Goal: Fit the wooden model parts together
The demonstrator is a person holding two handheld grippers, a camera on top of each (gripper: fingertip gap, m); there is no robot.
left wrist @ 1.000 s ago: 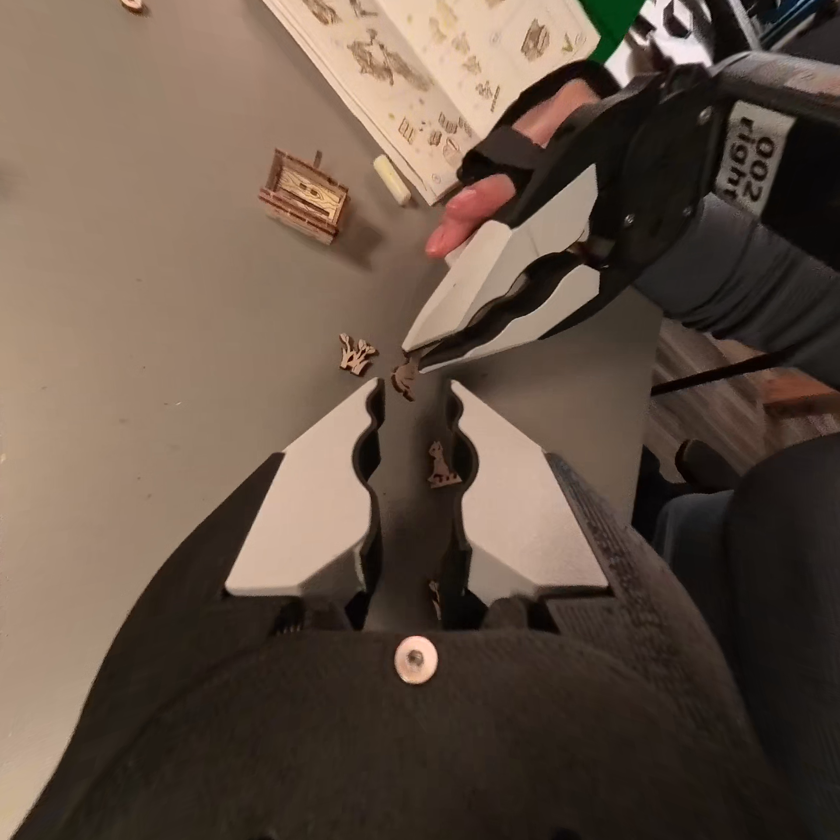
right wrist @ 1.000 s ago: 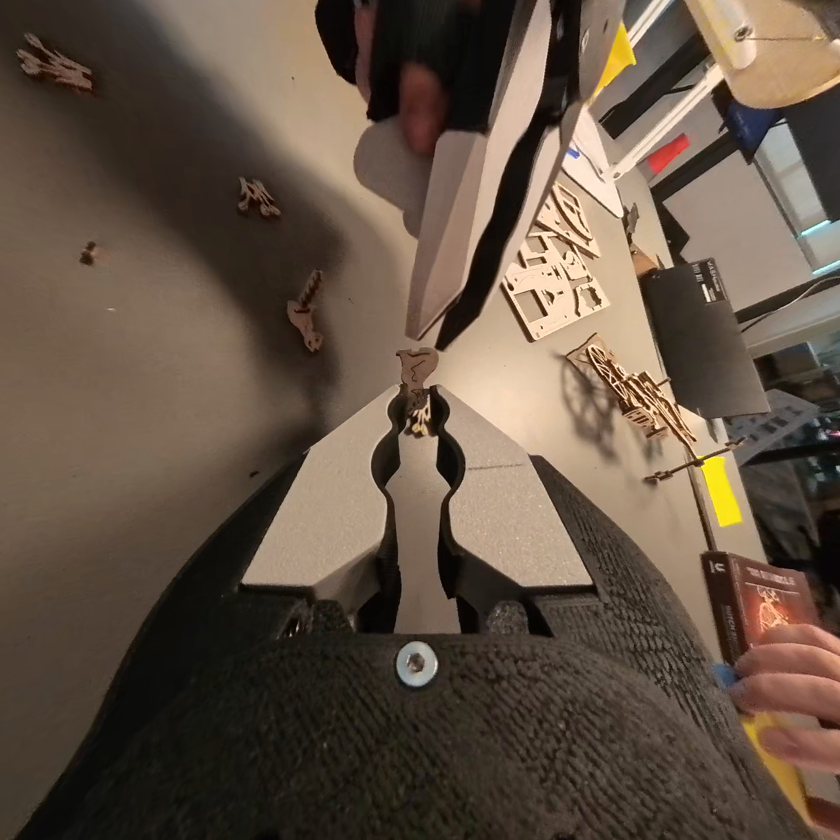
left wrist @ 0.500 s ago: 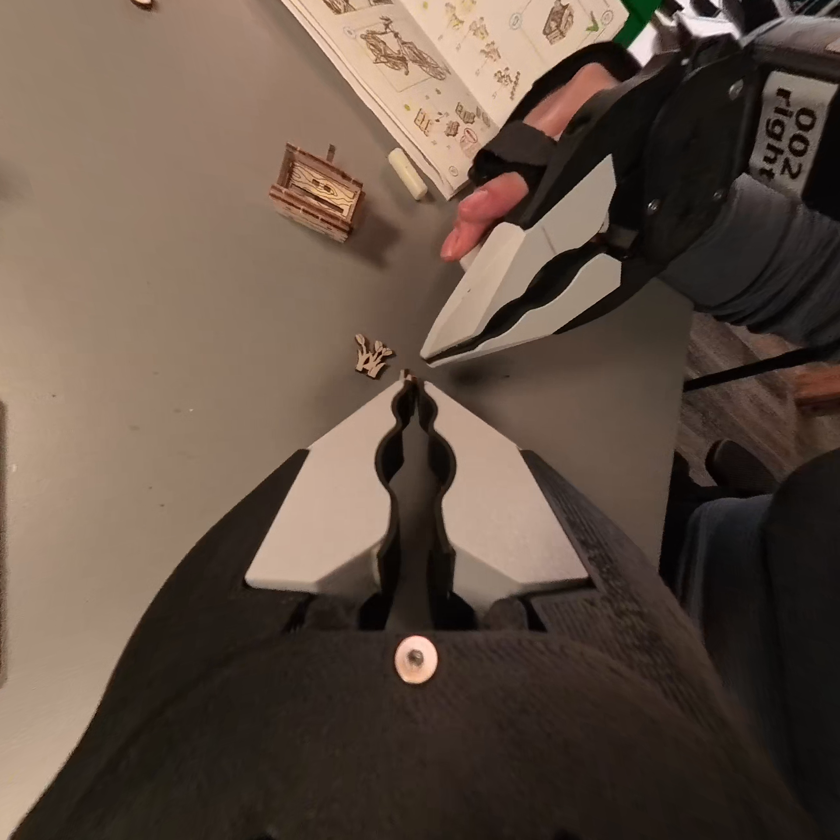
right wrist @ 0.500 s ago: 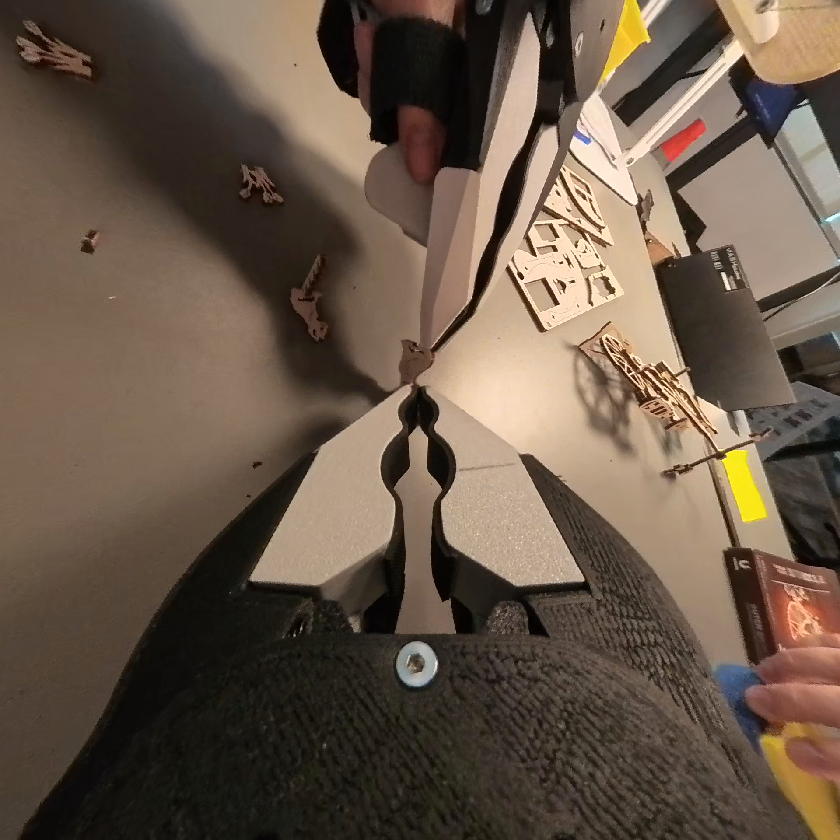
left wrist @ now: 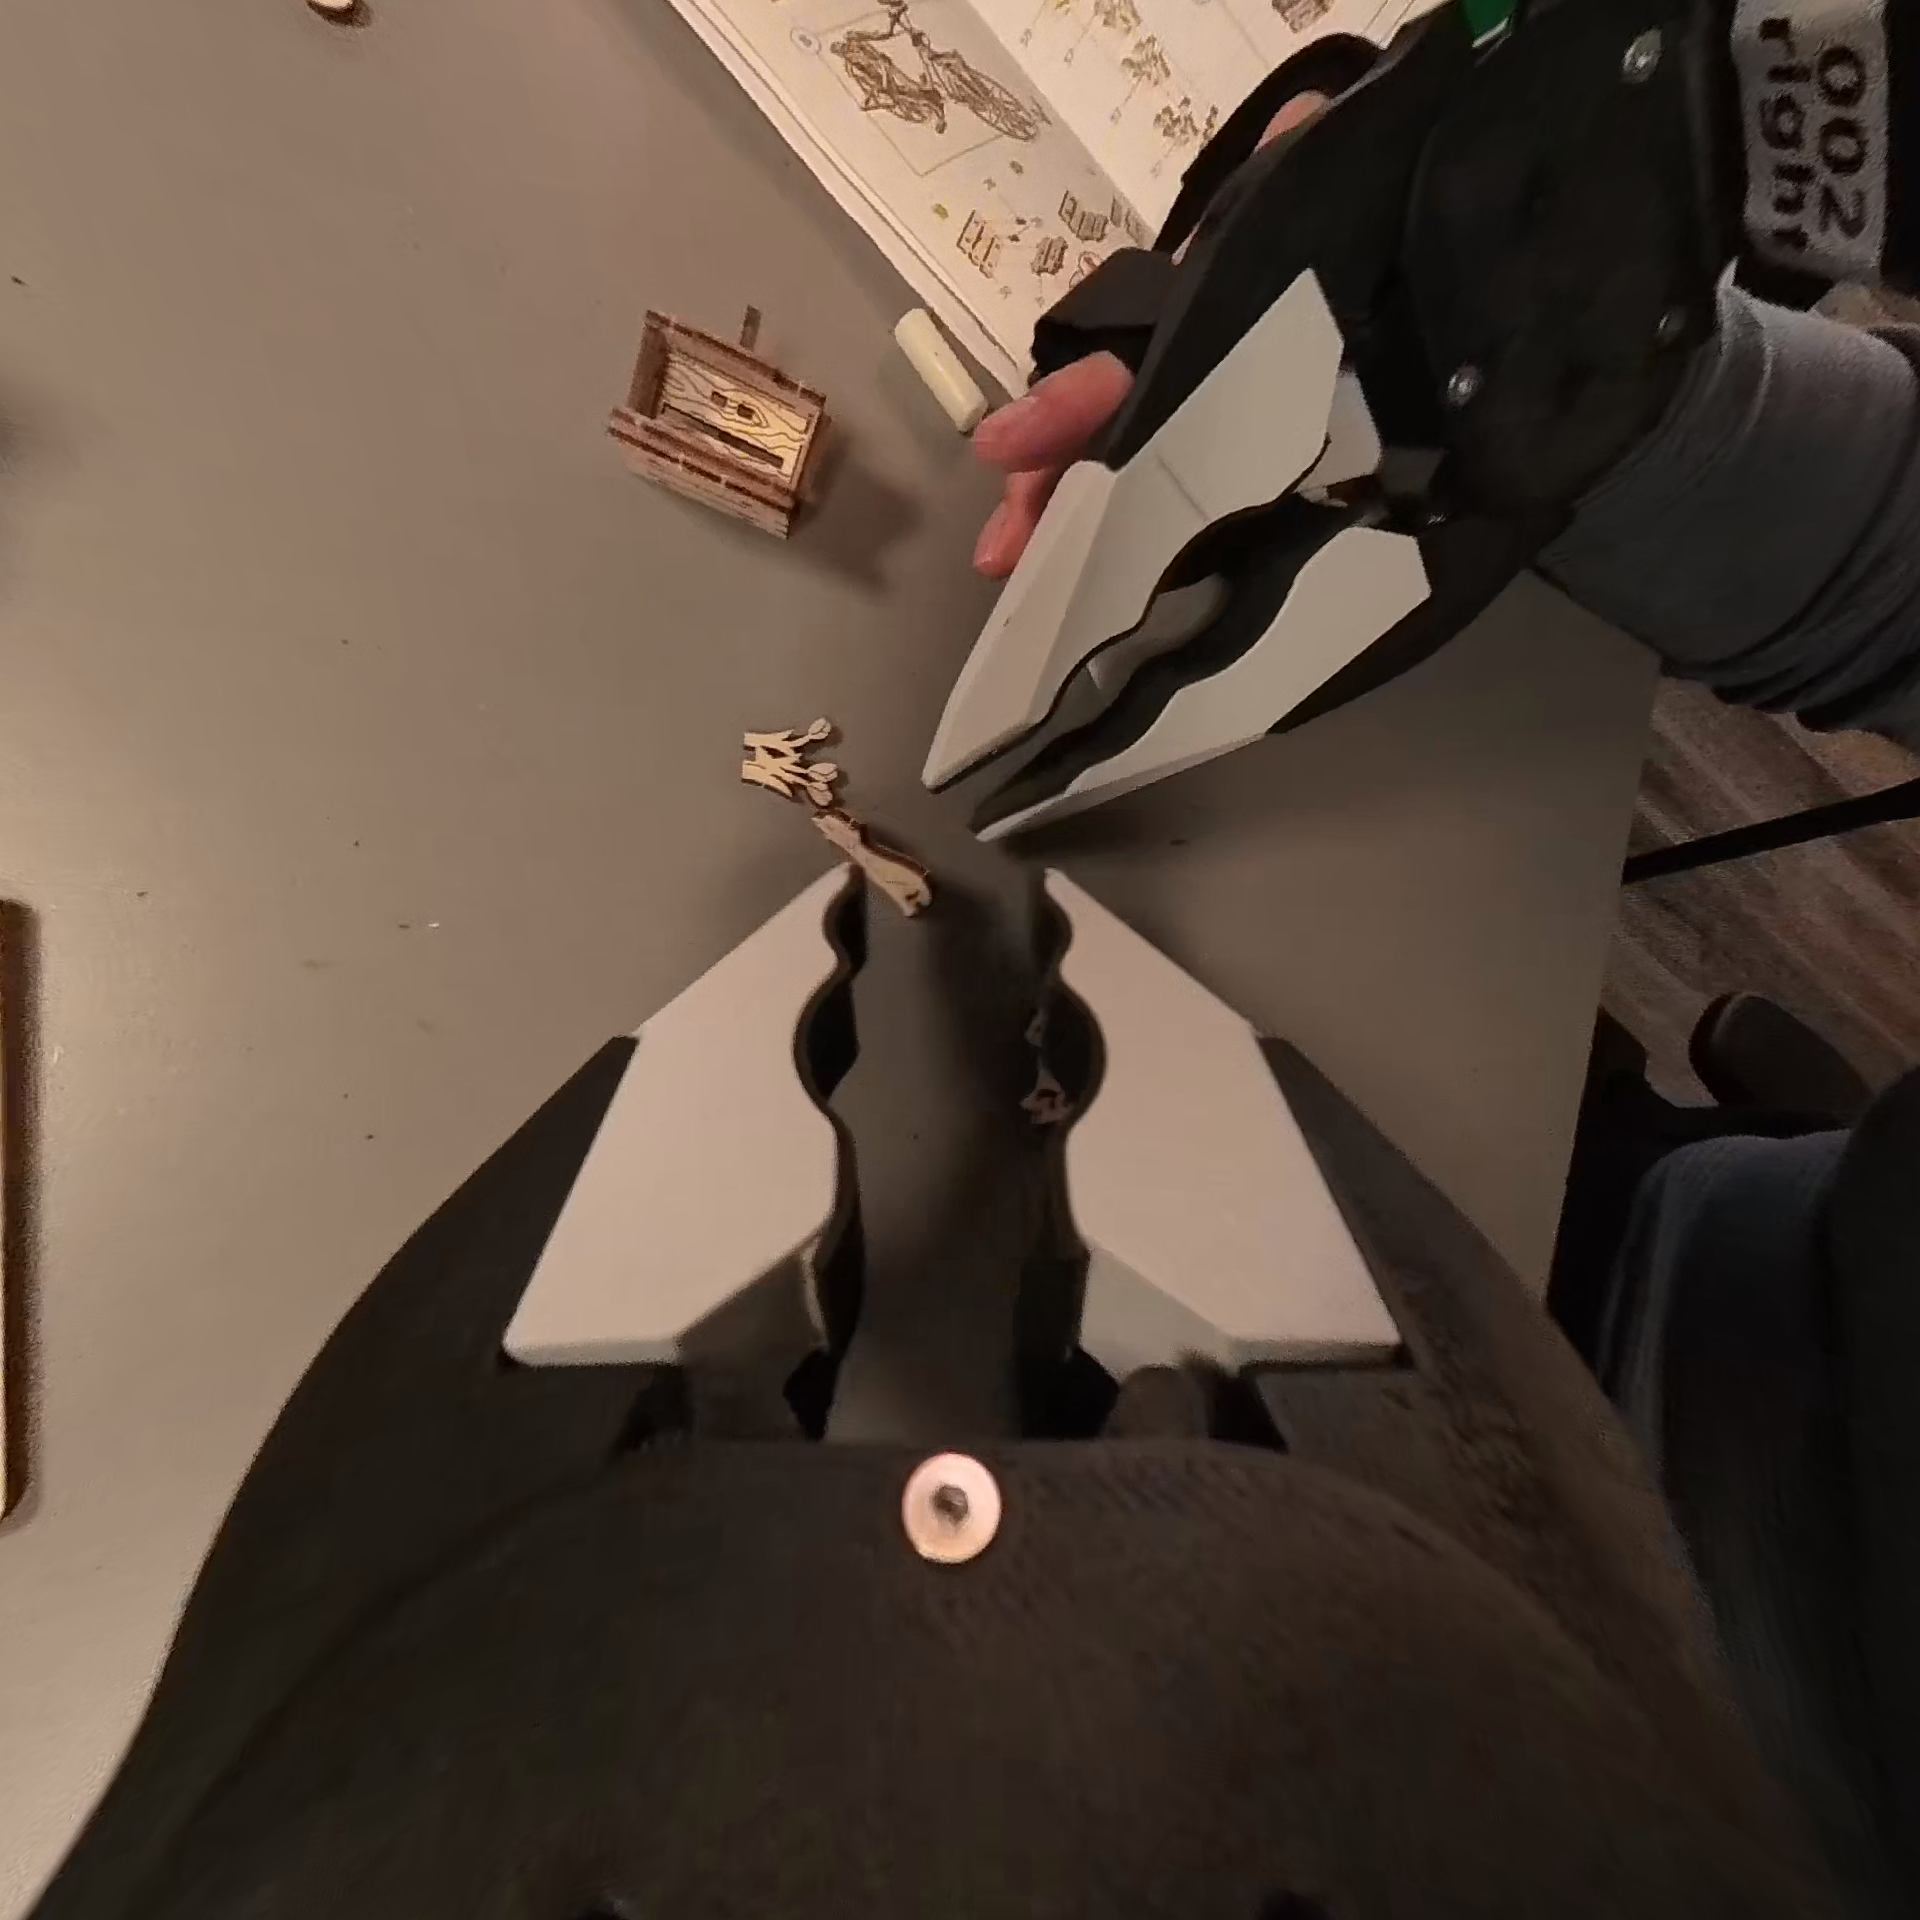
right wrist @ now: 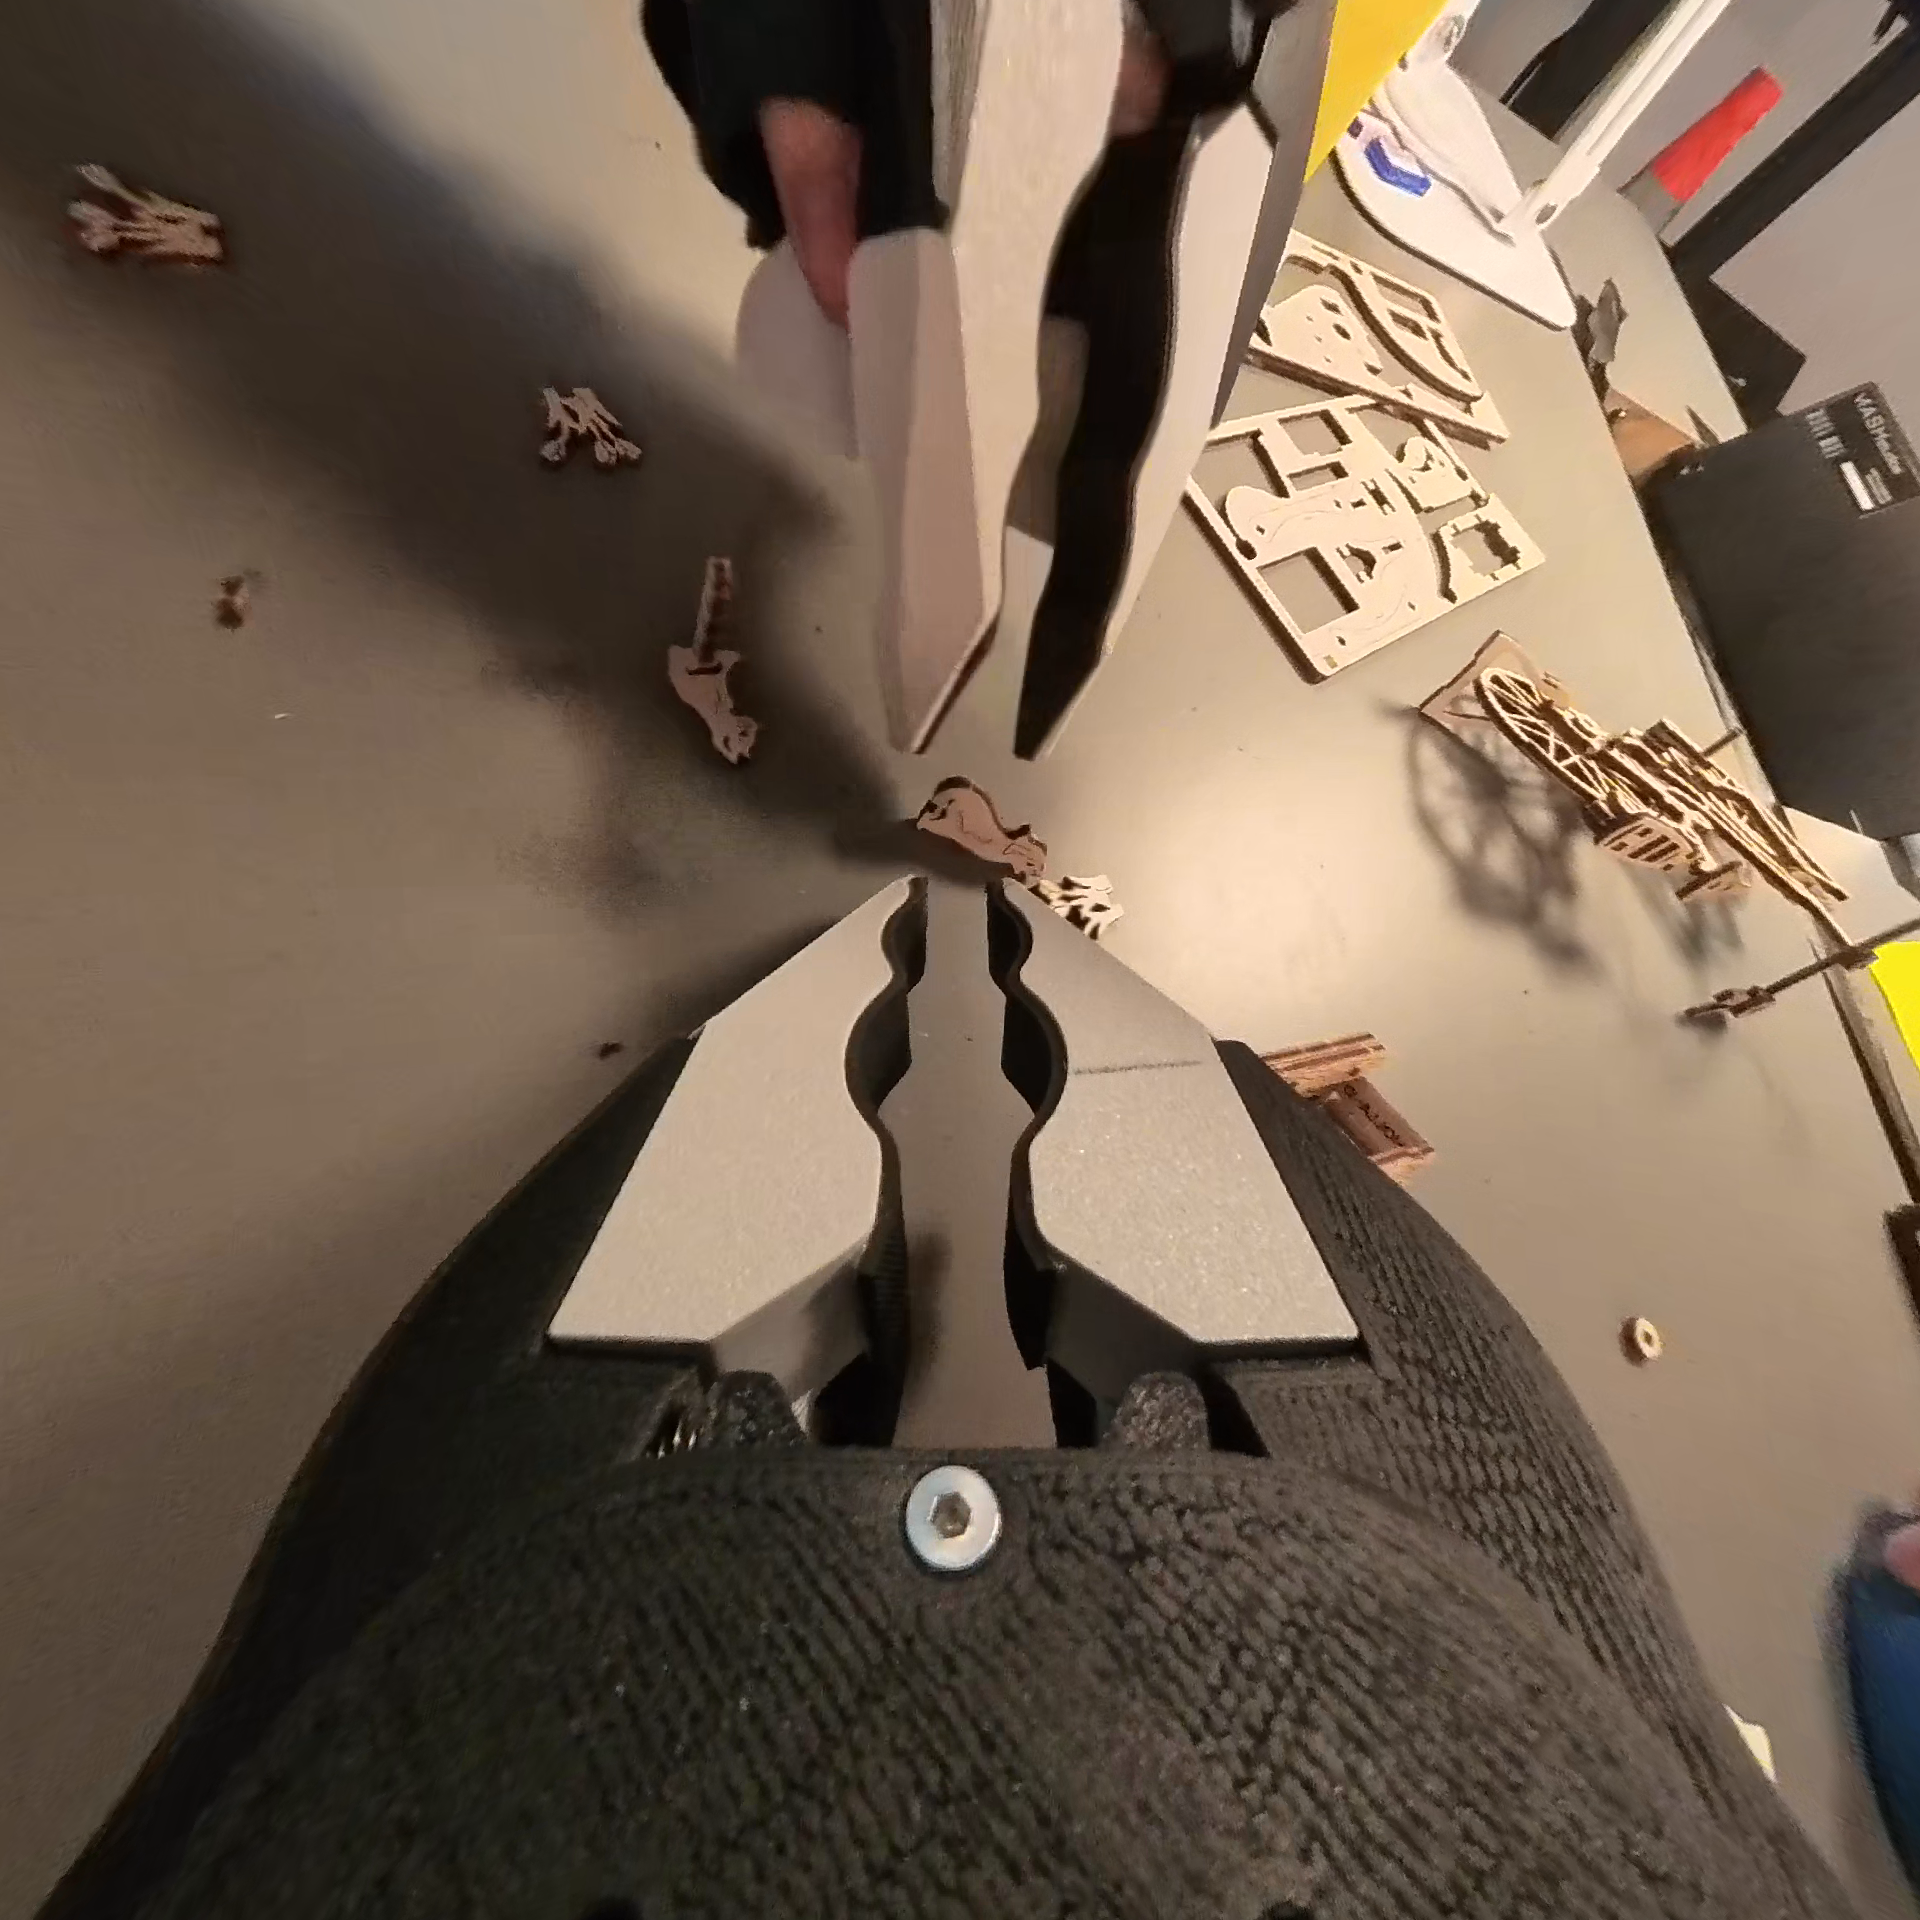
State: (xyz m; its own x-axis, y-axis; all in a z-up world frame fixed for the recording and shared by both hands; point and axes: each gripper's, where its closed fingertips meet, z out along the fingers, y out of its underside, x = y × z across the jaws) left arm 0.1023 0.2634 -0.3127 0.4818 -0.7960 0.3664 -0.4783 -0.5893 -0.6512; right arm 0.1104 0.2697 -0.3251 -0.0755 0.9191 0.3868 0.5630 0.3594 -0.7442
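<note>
A small flat wooden piece (left wrist: 881, 864) lies loose on the grey table (left wrist: 312, 623), just off my left gripper's left fingertip. In the right wrist view it (right wrist: 977, 821) lies between the tips of both grippers. My left gripper (left wrist: 948, 881) is open and empty; it shows from above in the right wrist view (right wrist: 968, 744). My right gripper (right wrist: 956, 888) is open by a narrow gap and empty; it shows in the left wrist view (left wrist: 958, 806) just past the piece. An antler-shaped piece (left wrist: 788, 764) lies beside it.
A small wooden box (left wrist: 717, 426), a white stub (left wrist: 938, 364) and an instruction sheet (left wrist: 987, 135) lie further off. Another small piece (left wrist: 1044, 1070) lies between my left fingers. Cut-out sheets (right wrist: 1361, 530), a wheeled wooden model (right wrist: 1621, 790), a black box (right wrist: 1808, 582) and loose pieces (right wrist: 712, 675) lie around. The table edge (left wrist: 1600, 935) is close on the right. Left and right tips are no more than a few centimetres apart. The white stub (left wrist: 938, 364) lies around 12 cm away from my right fingertips.
The right gripper passed the small piece to the left gripper, which shut on it. Now both grippers have opened and the piece lies on the table.
</note>
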